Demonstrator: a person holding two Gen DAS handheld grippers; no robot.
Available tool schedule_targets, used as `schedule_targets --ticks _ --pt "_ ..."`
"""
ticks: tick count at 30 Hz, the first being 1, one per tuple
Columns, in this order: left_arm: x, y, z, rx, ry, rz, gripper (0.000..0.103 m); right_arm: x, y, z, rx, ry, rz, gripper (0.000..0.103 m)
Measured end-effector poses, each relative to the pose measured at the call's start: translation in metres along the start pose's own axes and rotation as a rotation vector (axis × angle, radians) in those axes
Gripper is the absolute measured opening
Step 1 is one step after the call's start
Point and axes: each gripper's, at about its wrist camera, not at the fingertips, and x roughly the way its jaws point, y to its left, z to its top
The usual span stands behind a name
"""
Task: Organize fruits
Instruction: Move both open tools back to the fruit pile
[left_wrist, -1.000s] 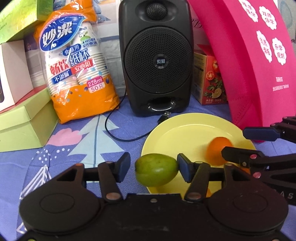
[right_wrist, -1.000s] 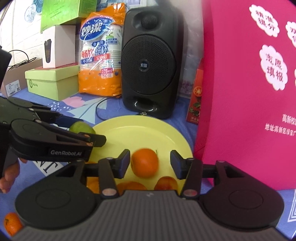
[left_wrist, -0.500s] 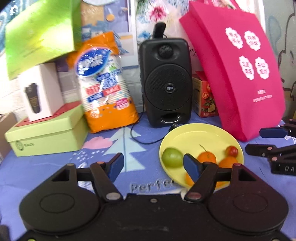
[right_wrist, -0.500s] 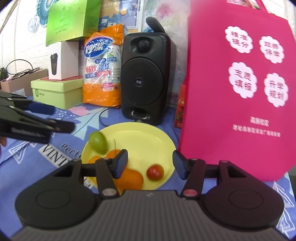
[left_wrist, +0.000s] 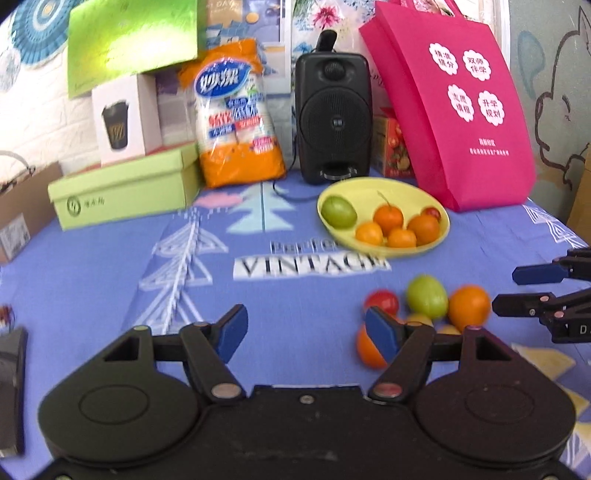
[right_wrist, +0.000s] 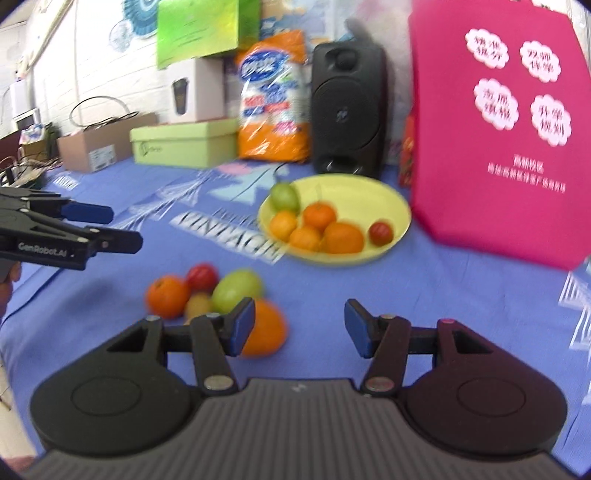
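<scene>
A yellow plate (left_wrist: 439, 236) (right_wrist: 395, 210) on the blue cloth holds a green fruit (left_wrist: 338, 211) (right_wrist: 284, 196), several oranges (left_wrist: 388, 218) (right_wrist: 319, 217) and a small red fruit (left_wrist: 431, 212) (right_wrist: 381, 232). A loose pile lies nearer on the cloth: a green fruit (left_wrist: 426, 297) (right_wrist: 236, 290), oranges (left_wrist: 468, 307) (right_wrist: 167, 296) and a red fruit (left_wrist: 382, 302) (right_wrist: 201, 277). My left gripper (left_wrist: 306, 332) is open and empty, left of the pile. My right gripper (right_wrist: 299, 326) is open and empty, right of the pile.
A black speaker (left_wrist: 334, 118), an orange paper-cup pack (left_wrist: 236, 122), green boxes (left_wrist: 125, 188) and a pink bag (left_wrist: 454, 110) stand along the back. A cable (left_wrist: 286, 194) runs from the speaker towards the plate.
Both grippers have pulled back from the plate. The left let go of the green fruit and the right of an orange; both fruits now lie in the plate. The loose pile has come into view.
</scene>
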Motion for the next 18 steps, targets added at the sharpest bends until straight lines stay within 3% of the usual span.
schedule_targets --ticks 8,12,18 --pt "0.005 -0.021 -0.028 0.045 0.046 -0.022 0.070 0.008 0.018 -0.024 -0.022 0.076 -0.002 0.052" --pt "0.021 -0.034 -0.034 0.084 0.090 -0.001 0.065 0.014 0.024 -0.023 -0.047 0.079 -0.028 0.052" --pt "0.033 -0.036 -0.031 0.065 0.086 -0.018 0.065 0.023 0.025 -0.020 -0.055 0.076 -0.042 0.052"
